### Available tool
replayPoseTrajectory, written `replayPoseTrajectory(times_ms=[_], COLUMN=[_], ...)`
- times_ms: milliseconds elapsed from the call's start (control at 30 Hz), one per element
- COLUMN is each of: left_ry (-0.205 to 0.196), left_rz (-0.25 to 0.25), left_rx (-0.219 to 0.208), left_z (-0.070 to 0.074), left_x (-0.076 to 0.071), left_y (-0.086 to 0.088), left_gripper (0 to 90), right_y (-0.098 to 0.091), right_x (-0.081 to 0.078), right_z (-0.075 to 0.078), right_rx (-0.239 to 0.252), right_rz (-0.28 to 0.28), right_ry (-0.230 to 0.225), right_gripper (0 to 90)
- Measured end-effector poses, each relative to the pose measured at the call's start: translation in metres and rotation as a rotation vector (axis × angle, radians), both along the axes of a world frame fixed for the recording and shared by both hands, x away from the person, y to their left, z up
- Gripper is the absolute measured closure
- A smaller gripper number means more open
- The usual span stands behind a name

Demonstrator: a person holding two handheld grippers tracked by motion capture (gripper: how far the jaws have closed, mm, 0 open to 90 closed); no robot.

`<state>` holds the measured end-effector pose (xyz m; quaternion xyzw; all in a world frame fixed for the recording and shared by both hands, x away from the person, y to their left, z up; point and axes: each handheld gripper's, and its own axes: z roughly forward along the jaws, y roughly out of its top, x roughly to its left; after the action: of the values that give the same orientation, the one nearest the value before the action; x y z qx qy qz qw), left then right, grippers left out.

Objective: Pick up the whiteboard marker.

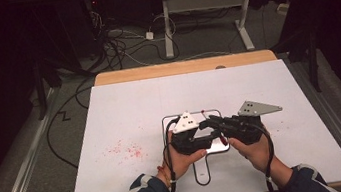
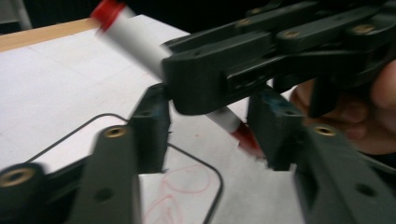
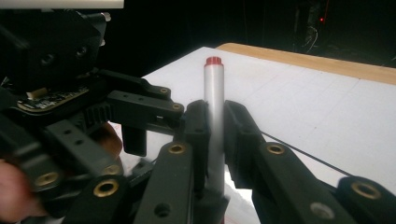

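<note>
A marker with a white barrel (image 3: 214,107) and a red end (image 3: 213,60) stands between my right gripper's (image 3: 215,135) jaws, which are shut on it. In the left gripper view the same marker (image 2: 135,42) slants down from the right gripper (image 2: 187,79). Its lower red end (image 2: 245,135) lies between my left gripper's (image 2: 210,126) open jaws, close to the right-hand one. From above, the left gripper (image 1: 192,136) and right gripper (image 1: 217,122) meet over a small black-rimmed drawing board (image 1: 167,121).
The board bears red scribbles (image 2: 187,182) and has a loop handle (image 1: 202,175) toward the person. It lies on a white sheet (image 1: 277,151) covering the wooden table (image 1: 179,68). Red specks (image 1: 125,150) mark the sheet left of the board. Cables and a desk frame lie beyond.
</note>
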<state>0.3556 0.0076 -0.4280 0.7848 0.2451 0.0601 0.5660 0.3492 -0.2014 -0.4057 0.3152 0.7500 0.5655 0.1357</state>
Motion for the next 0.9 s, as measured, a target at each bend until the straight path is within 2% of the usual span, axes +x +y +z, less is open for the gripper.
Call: replayPoseTrajectory(times_ms=[167, 200, 267, 333, 400, 500, 567, 633, 700, 800, 833, 900], left_ry=[-0.016, -0.036, -0.048, -0.06, -0.066, -0.118, -0.106, -0.111, -0.124, -0.129, -0.13, -0.127], left_rz=[-0.012, -0.007, -0.002, 0.013, 0.004, 0.011, 0.015, 0.027, 0.041, 0.058, 0.059, 0.066], left_rx=[0.032, 0.066, 0.086, 0.097, 0.094, 0.141, 0.152, 0.168, 0.177, 0.17, 0.167, 0.162], left_z=[-0.001, -0.001, -0.001, -0.002, -0.004, -0.01, -0.016, -0.02, -0.021, -0.023, -0.027, -0.032], left_x=[0.001, 0.0, 0.0, 0.001, 0.003, 0.002, 0.003, 0.004, 0.004, 0.003, 0.002, 0.0], left_y=[-0.002, -0.004, -0.005, -0.004, -0.001, 0.0, 0.003, 0.007, 0.014, 0.025, 0.035, 0.044], left_gripper=[64.1, 65.8, 70.1, 74.0, 78.4, 78.7, 78.7, 78.8, 78.8, 78.8, 78.8, 78.8], right_y=[-0.003, -0.003, -0.002, -0.003, -0.003, -0.002, -0.002, -0.001, -0.002, -0.01, -0.013, -0.021], right_x=[-0.002, -0.003, -0.004, -0.006, -0.007, -0.01, -0.012, -0.013, -0.014, -0.015, -0.016, -0.018], right_z=[0.0, 0.0, -0.001, -0.001, 0.0, -0.001, -0.002, -0.002, -0.001, 0.001, 0.002, 0.002], right_rx=[-0.001, -0.007, -0.009, -0.019, -0.024, -0.045, -0.047, -0.056, -0.055, -0.045, -0.047, -0.057], right_rz=[-0.002, 0.0, 0.003, 0.0, 0.0, -0.002, -0.004, -0.001, -0.012, -0.01, -0.018, -0.024], right_ry=[-0.01, -0.013, -0.016, -0.02, -0.022, -0.028, -0.028, -0.028, -0.032, -0.033, -0.036, -0.046], right_gripper=[81.8, 81.8, 81.8, 81.7, 81.4, 80.8, 76.1, 73.3, 63.4, 56.2, 54.7, 54.2])
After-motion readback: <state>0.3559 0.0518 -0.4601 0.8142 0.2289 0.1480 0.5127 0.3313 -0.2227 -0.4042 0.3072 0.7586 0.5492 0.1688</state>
